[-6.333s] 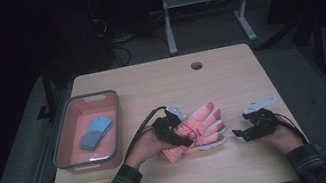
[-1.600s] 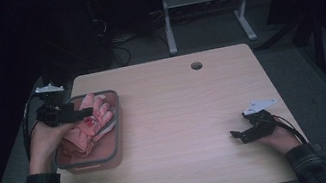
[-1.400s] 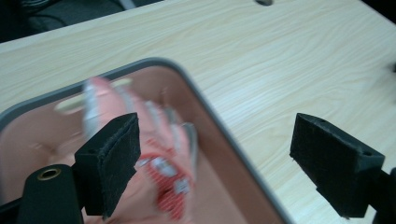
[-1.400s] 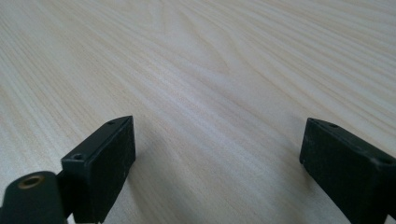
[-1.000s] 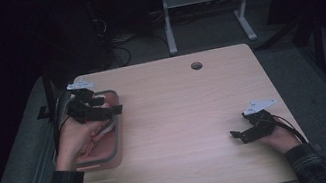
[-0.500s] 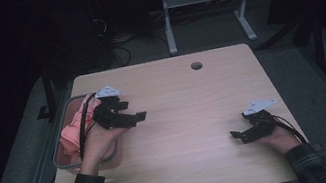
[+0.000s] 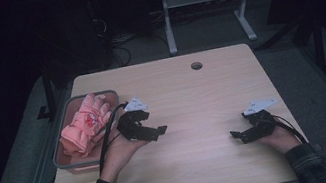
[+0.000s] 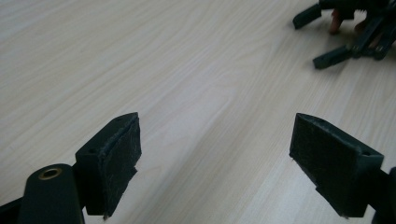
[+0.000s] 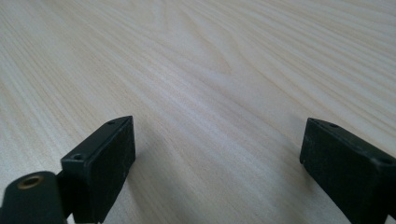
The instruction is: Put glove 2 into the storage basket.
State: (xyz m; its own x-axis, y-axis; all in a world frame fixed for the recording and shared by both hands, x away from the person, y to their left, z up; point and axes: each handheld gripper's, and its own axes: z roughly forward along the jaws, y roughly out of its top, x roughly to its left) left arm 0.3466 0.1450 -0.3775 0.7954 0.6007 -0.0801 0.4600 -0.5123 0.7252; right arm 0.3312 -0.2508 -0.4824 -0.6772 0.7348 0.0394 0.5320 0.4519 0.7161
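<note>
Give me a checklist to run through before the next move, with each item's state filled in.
1. Glove in bin: ok, it lies inside, cuff over the near rim.
2. Left gripper released: ok, jaws wide apart, nothing between.
3. Right gripper free: ok, jaws open over bare wood.
4. Grippers apart from each other: ok, a wide stretch of table between them.
5. Anything else in the bin under the glove: cannot tell.

The pink glove lies flat in the tray, fingers pointing away.
</note>
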